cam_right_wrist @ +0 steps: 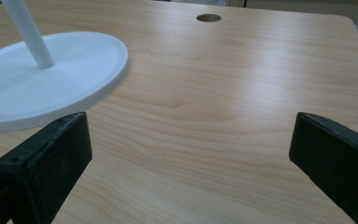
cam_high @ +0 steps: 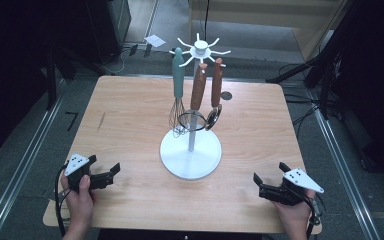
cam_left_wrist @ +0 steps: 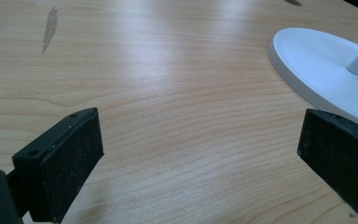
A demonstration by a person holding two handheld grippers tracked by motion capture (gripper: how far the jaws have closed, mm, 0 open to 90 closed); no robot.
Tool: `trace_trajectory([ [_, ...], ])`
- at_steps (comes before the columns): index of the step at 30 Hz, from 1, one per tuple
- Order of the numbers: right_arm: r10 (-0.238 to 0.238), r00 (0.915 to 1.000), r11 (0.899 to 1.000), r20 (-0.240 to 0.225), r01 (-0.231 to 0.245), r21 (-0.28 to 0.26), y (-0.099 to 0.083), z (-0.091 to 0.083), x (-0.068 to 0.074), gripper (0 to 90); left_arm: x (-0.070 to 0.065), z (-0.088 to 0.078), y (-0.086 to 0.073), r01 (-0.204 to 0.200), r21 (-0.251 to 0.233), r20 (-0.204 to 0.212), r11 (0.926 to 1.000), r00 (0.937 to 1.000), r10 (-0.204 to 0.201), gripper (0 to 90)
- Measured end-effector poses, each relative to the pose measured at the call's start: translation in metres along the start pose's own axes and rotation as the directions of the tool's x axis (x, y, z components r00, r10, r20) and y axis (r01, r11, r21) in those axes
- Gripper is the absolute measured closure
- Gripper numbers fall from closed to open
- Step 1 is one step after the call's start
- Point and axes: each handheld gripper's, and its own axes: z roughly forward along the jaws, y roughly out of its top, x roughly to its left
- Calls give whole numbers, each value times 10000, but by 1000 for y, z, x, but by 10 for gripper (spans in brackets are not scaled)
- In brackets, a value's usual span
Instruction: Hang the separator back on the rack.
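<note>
A white utensil stand [cam_high: 191, 152] rises from a round base in the middle of the wooden table [cam_high: 130, 115]. From its top hooks hang a whisk with a teal handle [cam_high: 178, 87] and two brown-handled utensils [cam_high: 198, 87] [cam_high: 216, 82]. My left gripper [cam_high: 105, 170] rests near the front left edge, open, with nothing between its jaws. My right gripper [cam_high: 270, 175] sits near the front right edge, also open and holding nothing. In the left gripper view the stand's base [cam_left_wrist: 321, 74] lies to the right, and in the right gripper view the base [cam_right_wrist: 42, 88] lies to the left.
A round cable hole [cam_high: 226, 95] sits in the table behind the stand, also seen as a hole [cam_right_wrist: 209, 18] in the right gripper view. A dark smudge [cam_left_wrist: 50, 28] marks the wood at the left. Metal rails [cam_high: 25, 165] run along the floor on both sides.
</note>
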Motion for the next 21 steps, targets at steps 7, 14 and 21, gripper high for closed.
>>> trace_trajectory([
  [7, 100, 9970, 9997, 762, -117, 214, -9, -11, -25, 0, 0, 0, 0, -16, 24, -3, 10000, 10000, 16, 3],
  [14, 428, 9921, 9987, 1182, -457, 222, -14, -17, -40, 0, 1, 1, 0, 75, 65, 33, 10000, 10000, -76, 3],
  [21, 803, 9872, 9961, 1380, -844, 240, -19, -20, -47, 0, 2, 3, 2, 171, 173, 42, 9997, 9998, -172, 3],
])
